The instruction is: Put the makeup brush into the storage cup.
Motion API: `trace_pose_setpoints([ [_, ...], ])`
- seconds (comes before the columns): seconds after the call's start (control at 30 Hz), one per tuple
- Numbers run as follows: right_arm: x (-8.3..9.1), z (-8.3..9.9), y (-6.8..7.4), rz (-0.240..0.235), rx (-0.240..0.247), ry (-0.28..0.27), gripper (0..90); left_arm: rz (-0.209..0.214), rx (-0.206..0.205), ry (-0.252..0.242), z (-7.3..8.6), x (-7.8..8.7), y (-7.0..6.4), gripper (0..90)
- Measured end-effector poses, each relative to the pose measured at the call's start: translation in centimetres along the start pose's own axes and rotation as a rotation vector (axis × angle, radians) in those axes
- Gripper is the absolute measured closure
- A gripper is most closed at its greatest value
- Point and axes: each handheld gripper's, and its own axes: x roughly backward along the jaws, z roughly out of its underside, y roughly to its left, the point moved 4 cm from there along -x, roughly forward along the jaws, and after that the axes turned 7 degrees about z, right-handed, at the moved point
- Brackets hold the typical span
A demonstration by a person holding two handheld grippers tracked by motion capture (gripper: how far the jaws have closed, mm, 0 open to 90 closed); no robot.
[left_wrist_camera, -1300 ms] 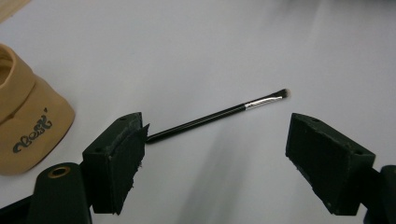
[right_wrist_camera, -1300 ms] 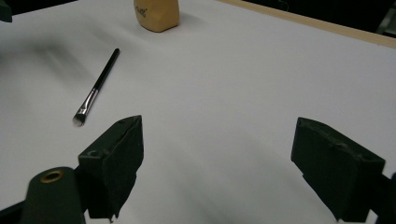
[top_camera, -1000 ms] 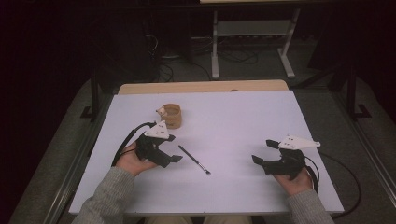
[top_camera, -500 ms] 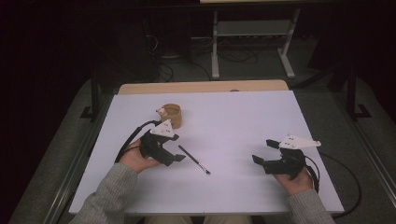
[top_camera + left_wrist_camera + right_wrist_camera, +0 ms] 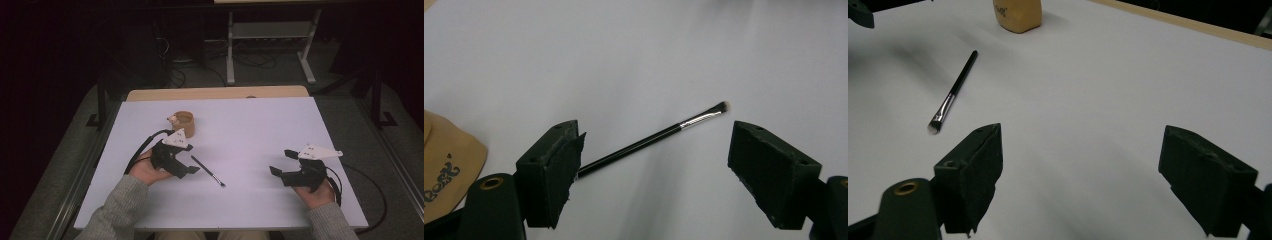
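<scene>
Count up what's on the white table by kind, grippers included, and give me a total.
Brushes: 1, the black makeup brush
Cups: 1, the tan cup
Grippers: 2, the left gripper and the right gripper, both open
Total: 4

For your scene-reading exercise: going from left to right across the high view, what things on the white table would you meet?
Left gripper → brush → right gripper. The tan cup sits above the left gripper, so its place in the order is unclear.

Brush (image 5: 651,141) handle end behind a jaw; cup (image 5: 1017,14) top cut off.
</scene>
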Motion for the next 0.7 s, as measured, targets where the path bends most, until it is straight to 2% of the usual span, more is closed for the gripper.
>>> trace_pose_setpoints([
  [0.37, 0.1, 0.0, 0.0, -0.003, 0.004, 0.001, 16.8, 0.027, -0.013, 0.027, -0.2, -1.1, 0.2, 22.0],
  [0.7, 0.0, 0.0, 0.1, -0.007, 0.005, 0.005, 16.8, 0.060, -0.063, 0.067, -0.4, -2.1, 0.7, 26.2],
])
